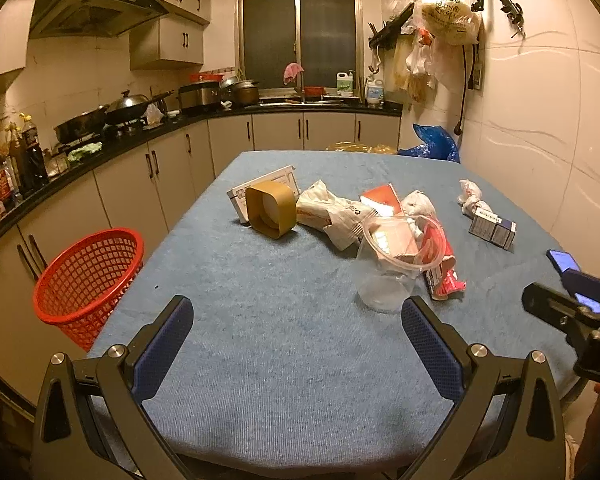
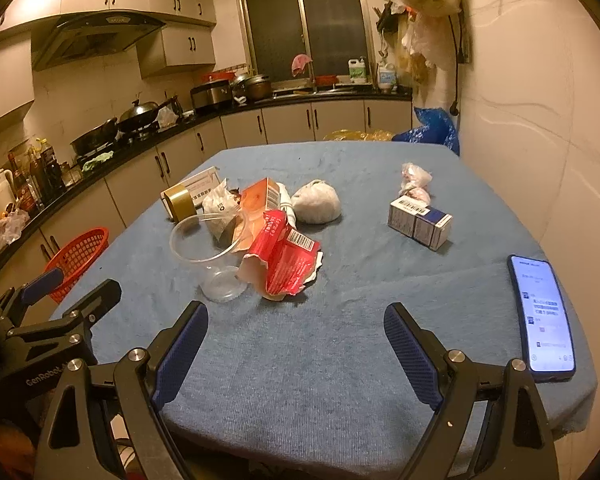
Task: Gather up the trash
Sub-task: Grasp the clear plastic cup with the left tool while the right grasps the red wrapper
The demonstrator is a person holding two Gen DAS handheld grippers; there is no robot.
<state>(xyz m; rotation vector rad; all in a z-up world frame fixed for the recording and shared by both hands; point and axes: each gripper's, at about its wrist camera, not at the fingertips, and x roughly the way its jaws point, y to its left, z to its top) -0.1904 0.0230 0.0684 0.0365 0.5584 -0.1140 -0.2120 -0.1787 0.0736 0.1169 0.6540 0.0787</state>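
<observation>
Trash, a torn red paper carton (image 2: 284,258) touching a clear plastic cup (image 2: 214,256), may drag it; both right gripper (image 2: 296,356) and left gripper (image 1: 298,344) hover apart, empty

Trash lies mid-desk: torn red carton (image 2: 286,258) crumpled beside a tipped clear plastic cup (image 2: 208,248), tape roll (image 1: 271,209) on edge, crumpled white wrapper (image 1: 332,214). Blue-white box (image 2: 420,221) lies flat apart, right. Red mesh basket (image 1: 88,280) stands upright at the desk's left edge.

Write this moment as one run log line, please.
left gripper: open, empty | right gripper: open, empty | trash: on blue table, untouched | red basket: beside table | phone: on table
</observation>
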